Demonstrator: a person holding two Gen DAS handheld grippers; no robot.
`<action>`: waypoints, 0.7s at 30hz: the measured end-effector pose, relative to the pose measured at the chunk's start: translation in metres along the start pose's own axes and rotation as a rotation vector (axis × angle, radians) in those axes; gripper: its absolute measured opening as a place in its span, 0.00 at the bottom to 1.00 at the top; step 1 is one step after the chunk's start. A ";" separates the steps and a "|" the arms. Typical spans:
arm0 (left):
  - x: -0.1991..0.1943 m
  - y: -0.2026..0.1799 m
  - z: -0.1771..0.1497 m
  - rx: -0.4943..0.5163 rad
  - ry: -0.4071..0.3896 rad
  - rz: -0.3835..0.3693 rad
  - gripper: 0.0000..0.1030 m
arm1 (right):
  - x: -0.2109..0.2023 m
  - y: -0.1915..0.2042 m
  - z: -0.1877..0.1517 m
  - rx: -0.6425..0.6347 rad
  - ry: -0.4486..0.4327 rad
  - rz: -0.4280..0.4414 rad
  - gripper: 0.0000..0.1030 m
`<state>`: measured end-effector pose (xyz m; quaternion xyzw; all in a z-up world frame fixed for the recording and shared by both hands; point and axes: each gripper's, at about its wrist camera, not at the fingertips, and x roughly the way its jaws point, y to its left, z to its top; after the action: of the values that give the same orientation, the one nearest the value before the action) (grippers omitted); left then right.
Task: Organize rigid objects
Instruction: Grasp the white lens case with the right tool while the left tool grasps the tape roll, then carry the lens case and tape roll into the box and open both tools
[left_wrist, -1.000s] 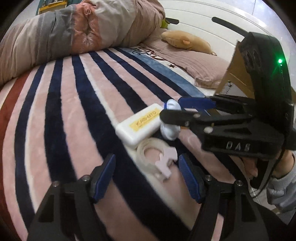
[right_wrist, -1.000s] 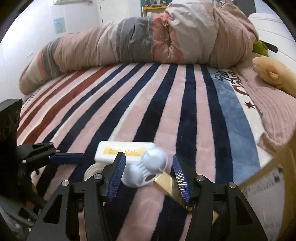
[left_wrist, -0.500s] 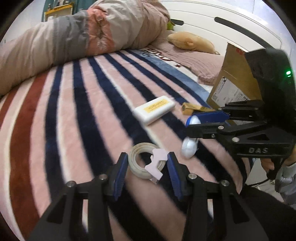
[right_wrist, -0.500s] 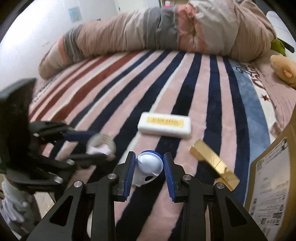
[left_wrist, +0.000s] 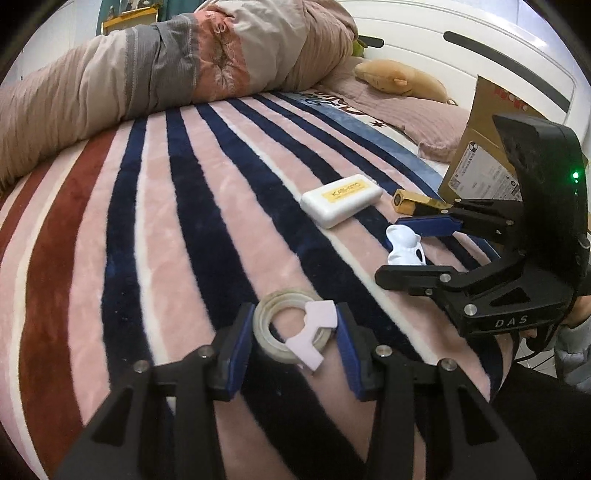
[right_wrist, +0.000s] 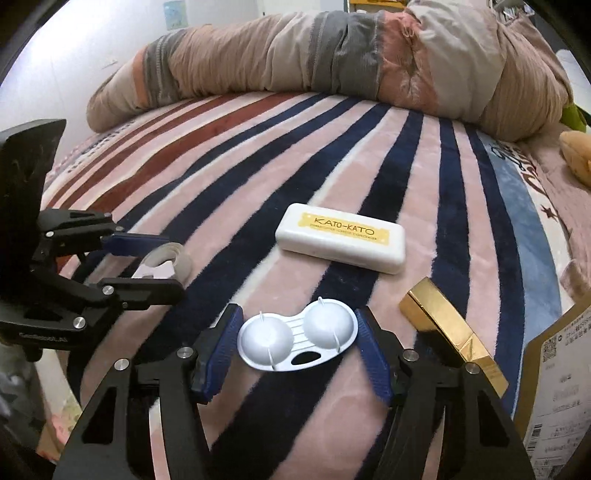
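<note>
My left gripper (left_wrist: 295, 334) is shut on a clear tape roll with a pale pink holder (left_wrist: 291, 332), low over the striped blanket (left_wrist: 155, 206); it also shows in the right wrist view (right_wrist: 162, 260). My right gripper (right_wrist: 297, 338) is shut on a white two-dome plastic tray (right_wrist: 297, 338), seen edge-on in the left wrist view (left_wrist: 402, 245). A white KATO-KATO case (right_wrist: 341, 238) and a gold box (right_wrist: 448, 328) lie on the blanket beyond it.
A rolled duvet (right_wrist: 332, 62) lies across the far side of the bed. A cardboard box (left_wrist: 484, 147) stands at the right edge, beside a plush toy (left_wrist: 399, 79) on a pink pillow. The white headboard (left_wrist: 480, 40) is behind.
Both grippers closed on their objects and pulled back from the case. The right gripper's white tray turned from edge-on to lying flat between the fingers.
</note>
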<state>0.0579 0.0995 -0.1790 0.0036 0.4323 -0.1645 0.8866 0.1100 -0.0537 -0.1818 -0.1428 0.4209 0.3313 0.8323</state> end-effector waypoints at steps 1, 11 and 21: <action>-0.005 0.000 0.001 -0.006 -0.003 0.006 0.39 | -0.004 0.002 -0.001 -0.002 -0.005 0.004 0.57; -0.108 -0.039 0.037 0.031 -0.166 0.029 0.39 | -0.133 0.040 0.009 -0.087 -0.221 0.080 0.57; -0.136 -0.180 0.139 0.241 -0.243 -0.141 0.39 | -0.265 -0.078 -0.026 0.129 -0.301 -0.176 0.57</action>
<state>0.0339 -0.0522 0.0366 0.0597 0.2982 -0.2759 0.9118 0.0333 -0.2393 0.0099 -0.0741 0.2977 0.2473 0.9191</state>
